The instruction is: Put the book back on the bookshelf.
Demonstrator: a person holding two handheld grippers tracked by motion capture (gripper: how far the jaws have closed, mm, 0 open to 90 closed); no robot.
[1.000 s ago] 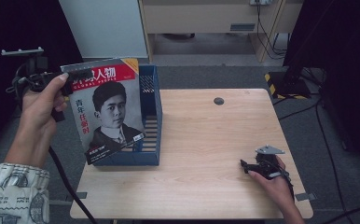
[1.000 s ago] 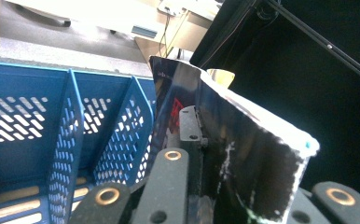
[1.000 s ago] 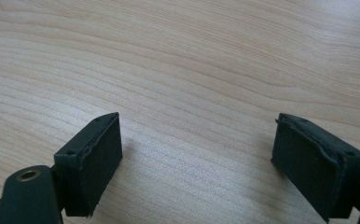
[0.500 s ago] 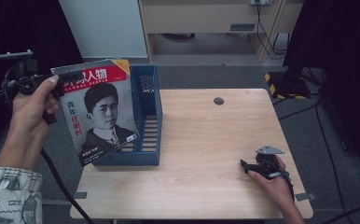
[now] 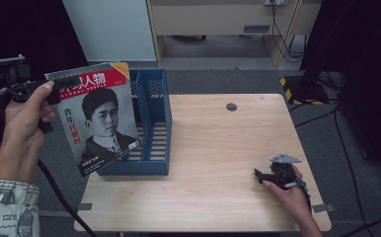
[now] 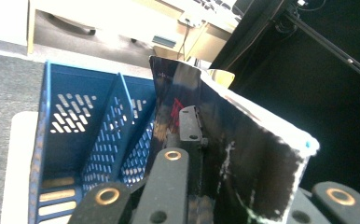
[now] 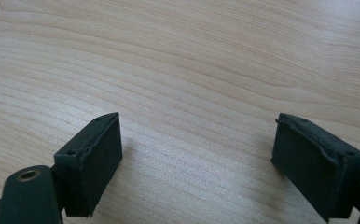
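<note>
My left gripper (image 5: 72,81) is held up at the left of the table, shut on the top edge of a magazine (image 5: 99,118) with a red title band and a portrait on the cover. The magazine hangs tilted over the left front of a blue two-slot file holder (image 5: 154,165). In the left gripper view the glossy magazine (image 6: 243,154) stands pinched in the left gripper (image 6: 201,133), with the blue holder (image 6: 75,135) behind it. My right gripper (image 5: 260,175) rests on the wooden table (image 5: 218,148) at the front right. In the right gripper view the right gripper (image 7: 197,154) is open over bare wood.
A small dark round disc (image 5: 231,106) lies at the back of the table. A wooden cabinet (image 5: 213,19) and a white panel (image 5: 109,29) stand beyond the far edge. A black stand with striped tape (image 5: 297,86) is at the right. The left gripper's cable (image 5: 55,190) hangs down.
My left hand has carried the magazine a little to the left, away from the holder. The right gripper has stayed where it was.
</note>
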